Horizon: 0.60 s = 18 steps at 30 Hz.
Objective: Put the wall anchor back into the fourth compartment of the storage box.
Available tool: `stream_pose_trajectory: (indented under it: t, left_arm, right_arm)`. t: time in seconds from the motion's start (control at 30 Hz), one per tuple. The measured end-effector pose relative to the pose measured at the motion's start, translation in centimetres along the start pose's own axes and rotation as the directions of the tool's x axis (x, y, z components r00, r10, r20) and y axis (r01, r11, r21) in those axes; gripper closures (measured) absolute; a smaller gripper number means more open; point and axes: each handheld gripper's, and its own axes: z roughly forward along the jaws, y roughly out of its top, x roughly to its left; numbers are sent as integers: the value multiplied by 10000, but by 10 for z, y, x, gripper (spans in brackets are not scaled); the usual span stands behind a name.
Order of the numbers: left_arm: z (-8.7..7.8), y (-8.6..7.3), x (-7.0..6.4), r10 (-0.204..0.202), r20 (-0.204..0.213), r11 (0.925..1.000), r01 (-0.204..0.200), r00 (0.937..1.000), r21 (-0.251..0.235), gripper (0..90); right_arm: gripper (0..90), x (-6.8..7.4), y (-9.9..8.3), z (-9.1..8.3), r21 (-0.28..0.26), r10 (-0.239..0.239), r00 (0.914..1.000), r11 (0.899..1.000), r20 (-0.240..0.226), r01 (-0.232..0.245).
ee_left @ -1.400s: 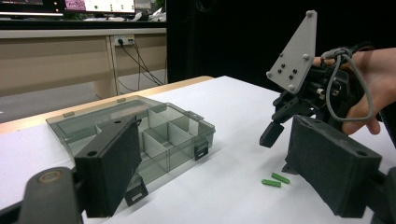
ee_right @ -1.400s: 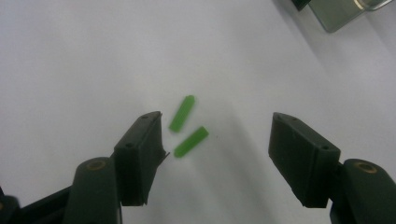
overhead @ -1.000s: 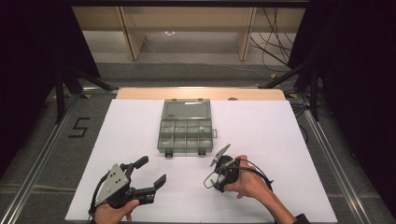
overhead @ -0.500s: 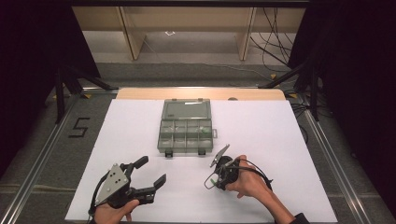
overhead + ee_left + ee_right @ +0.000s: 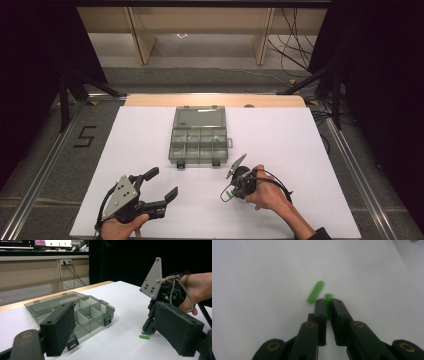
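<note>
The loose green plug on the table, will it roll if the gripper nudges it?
Probably: the loose plug looks like a ribbed cylinder lying on its side on the flat white table. It seems small and light, so a nudge may skid it. The right gripper already pinches another plug.

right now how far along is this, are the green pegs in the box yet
Early. Done: the compartment box sits open on the table. In hand: the right gripper has its jaws closed on one green peg, down at the white surface. Left: a second green peg lies loose beside it. The left gripper hangs open, holding nothing. Whether the compartments hold pegs is unclear.
</note>
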Motion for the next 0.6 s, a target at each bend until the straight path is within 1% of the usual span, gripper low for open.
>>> stream_pose_trajectory:
  t: [0.23, 0.3, 0.47, 0.53, 0.6]
  left_arm:
    - [0, 0, 0, 4, 8, 10000, -4, 10000, -7, 170]
    - [0, 0, 0, -1, 6, 10000, 1, 10000, -7, 169]
    - [0, 0, 0, 14, 15, 10000, -14, 10000, -5, 170]
    - [1, 0, 0, 45, 90, 9999, -44, 9999, -97, 169]
    - [1, 0, 1, 46, 116, 9999, -45, 9999, -134, 170]
  right_arm:
    - [842, 0, 0, -1, 43, -44, 10000, 10000, -54, 45]
    - [843, -1, 0, -2, -37, -57, 9999, 10000, -143, 57]
    - [843, -3, 0, -7, -161, 9, 9999, 9999, -107, -11]
    - [842, -3, 0, -8, -158, 102, 9999, 9998, -86, -104]
    - [842, -4, 0, -8, -187, 26, 10000, 9998, -85, -28]
